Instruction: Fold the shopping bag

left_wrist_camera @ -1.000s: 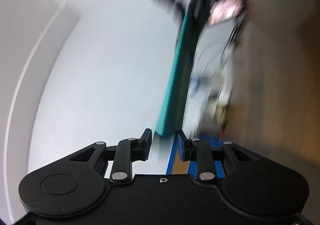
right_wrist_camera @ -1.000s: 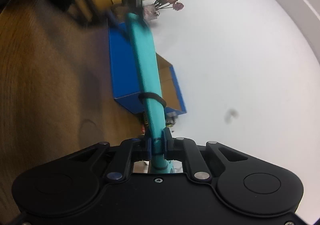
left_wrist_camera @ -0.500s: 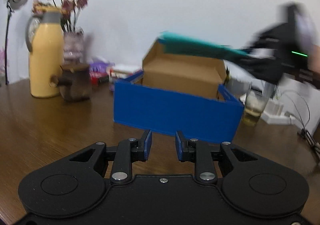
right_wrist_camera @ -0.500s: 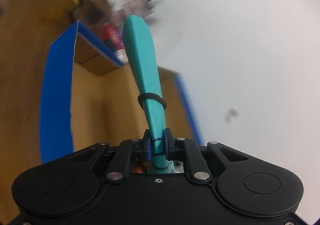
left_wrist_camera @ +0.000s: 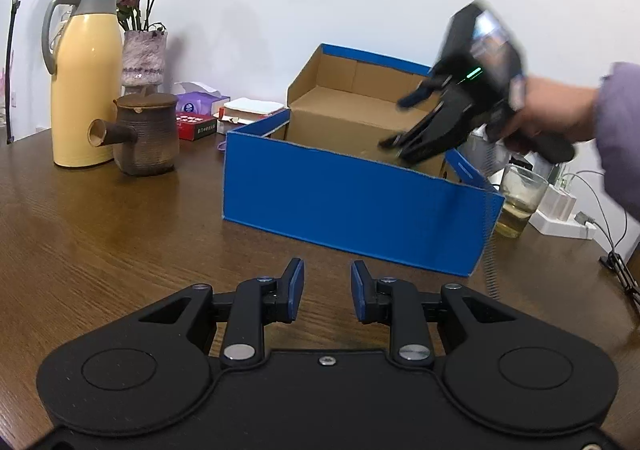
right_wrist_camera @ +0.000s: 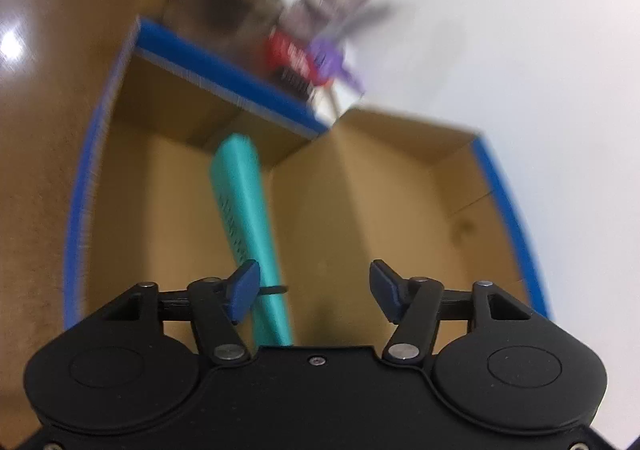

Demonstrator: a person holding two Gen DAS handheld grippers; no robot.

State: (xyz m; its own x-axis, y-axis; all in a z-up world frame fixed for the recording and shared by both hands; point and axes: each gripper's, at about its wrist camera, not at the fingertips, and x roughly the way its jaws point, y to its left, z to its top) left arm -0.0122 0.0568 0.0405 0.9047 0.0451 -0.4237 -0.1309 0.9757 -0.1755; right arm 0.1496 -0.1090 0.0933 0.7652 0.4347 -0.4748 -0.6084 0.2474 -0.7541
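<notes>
Shopping bag (right_wrist_camera: 248, 217), rolled into a slim teal bundle with a dark band, lies inside the blue cardboard box (left_wrist_camera: 352, 201), apparently on its floor. Right gripper (right_wrist_camera: 314, 290) hangs spread above it; left gripper (left_wrist_camera: 327, 290) hovers slightly parted near the box.

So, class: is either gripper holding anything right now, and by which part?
Nothing. The right gripper is open over the teal folded bag in the box; the left gripper is open.

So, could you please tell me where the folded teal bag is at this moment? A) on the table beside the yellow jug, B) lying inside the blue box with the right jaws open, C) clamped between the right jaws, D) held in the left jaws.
B: the folded teal bag lies inside the blue box, and the right gripper has its jaws spread apart, not clamped on it.
</notes>
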